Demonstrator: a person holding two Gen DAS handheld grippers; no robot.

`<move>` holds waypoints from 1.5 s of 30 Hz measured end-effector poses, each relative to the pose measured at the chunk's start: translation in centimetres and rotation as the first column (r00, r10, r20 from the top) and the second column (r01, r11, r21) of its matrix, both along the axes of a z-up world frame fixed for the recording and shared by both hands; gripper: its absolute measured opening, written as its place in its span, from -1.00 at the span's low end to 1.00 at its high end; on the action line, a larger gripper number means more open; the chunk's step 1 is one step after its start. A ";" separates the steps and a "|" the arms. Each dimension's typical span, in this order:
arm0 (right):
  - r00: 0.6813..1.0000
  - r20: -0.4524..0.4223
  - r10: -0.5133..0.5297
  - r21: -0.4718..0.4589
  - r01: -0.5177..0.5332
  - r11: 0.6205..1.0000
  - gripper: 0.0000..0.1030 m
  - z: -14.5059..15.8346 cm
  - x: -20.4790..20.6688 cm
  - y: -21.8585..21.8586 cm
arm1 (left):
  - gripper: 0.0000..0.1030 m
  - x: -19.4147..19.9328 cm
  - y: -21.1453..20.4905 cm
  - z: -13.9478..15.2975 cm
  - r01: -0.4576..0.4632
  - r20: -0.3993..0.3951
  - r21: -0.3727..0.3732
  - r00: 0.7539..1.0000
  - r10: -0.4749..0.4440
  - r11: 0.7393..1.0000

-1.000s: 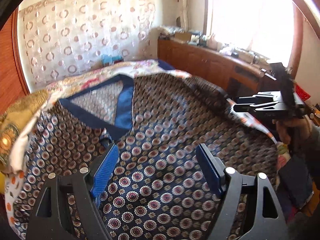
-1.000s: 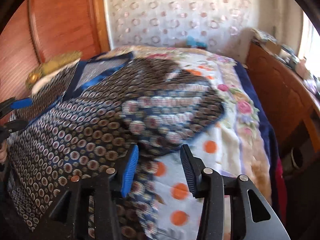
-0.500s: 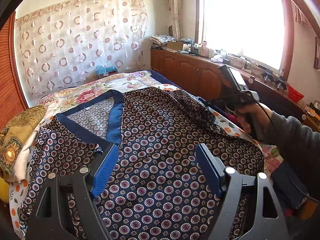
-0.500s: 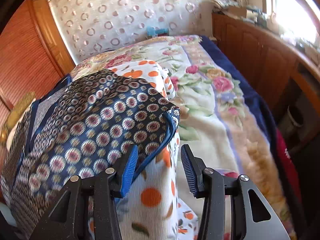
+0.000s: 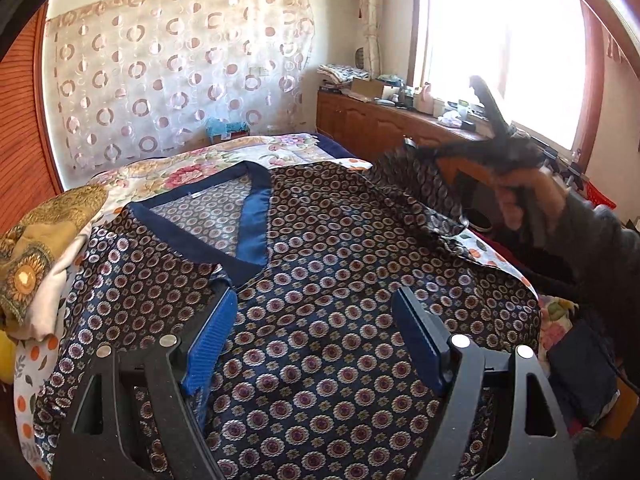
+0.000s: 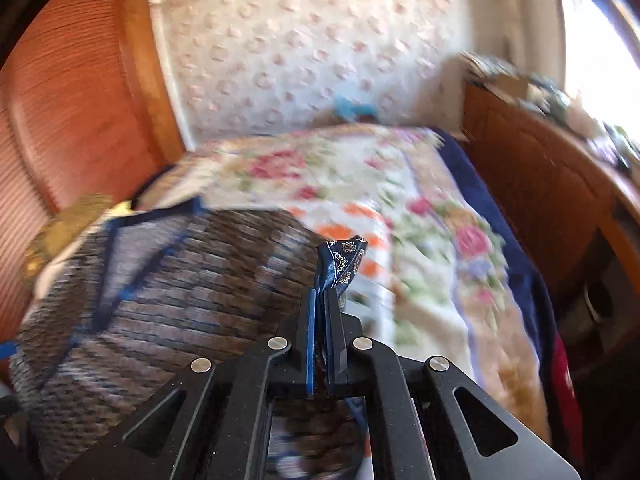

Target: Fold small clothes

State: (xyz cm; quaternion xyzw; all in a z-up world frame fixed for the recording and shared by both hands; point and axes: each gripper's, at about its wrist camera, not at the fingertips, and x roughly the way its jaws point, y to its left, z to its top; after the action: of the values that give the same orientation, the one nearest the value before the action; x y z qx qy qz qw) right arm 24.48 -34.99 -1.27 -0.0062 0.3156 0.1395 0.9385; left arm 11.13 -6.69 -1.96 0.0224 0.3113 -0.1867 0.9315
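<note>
Navy patterned shirt lies spread across a bed with a floral cover. Right gripper, its jaws having just closed, pinches the shirt's edge and lifts it. Left gripper hovers over the shirt's front, jaws spread wide, nothing between them.

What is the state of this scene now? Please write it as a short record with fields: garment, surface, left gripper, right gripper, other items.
garment: patterned shirt, navy collar, lying spread out, one sleeve lifted
surface: bed with floral blanket
left gripper: open, above the shirt front, nothing between its pads
right gripper: jaws just closed, shut on the sleeve edge
other items: gold cloth at the shirt's left; wooden cabinet under the window
</note>
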 end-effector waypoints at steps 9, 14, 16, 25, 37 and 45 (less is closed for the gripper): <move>0.943 0.042 0.330 -0.043 -0.328 0.944 -0.93 4.7 -5.5 12.6 | 0.56 0.1 2.1 -0.1 -0.043 -0.002 -0.015 0.999 0.043 0.999; 0.931 0.025 0.365 -0.077 -0.362 0.929 -0.28 4.0 -5.7 15.3 | 0.56 0.3 3.2 -0.6 -0.058 -0.011 -0.012 0.998 0.058 0.998; 0.937 0.031 0.348 -0.092 -0.344 0.934 -0.19 3.6 -4.7 15.1 | 0.56 0.3 3.6 -0.8 -0.064 -0.015 -0.015 0.998 0.064 0.998; 0.978 -0.054 0.200 -0.137 -0.206 0.969 -0.18 -0.7 -4.4 10.7 | 0.56 0.3 5.7 -1.9 -0.101 -0.036 -0.009 0.994 0.101 0.995; 0.981 -0.124 0.151 -0.097 -0.163 0.982 0.31 -5.9 -4.1 9.9 | 0.62 0.9 9.2 -4.2 -0.170 -0.093 0.011 0.981 0.170 0.985; 0.984 -0.143 0.110 -0.149 -0.131 0.980 0.43 -7.4 -3.7 9.2 | 0.64 0.9 12.2 -4.5 -0.232 -0.106 0.039 0.966 0.235 0.972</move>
State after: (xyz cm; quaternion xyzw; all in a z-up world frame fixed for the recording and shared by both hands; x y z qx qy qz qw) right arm 20.76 -25.80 -8.67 -0.0901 0.3869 0.1710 0.9016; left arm 12.08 5.53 -6.51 -0.0123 0.3653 -0.0725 0.9280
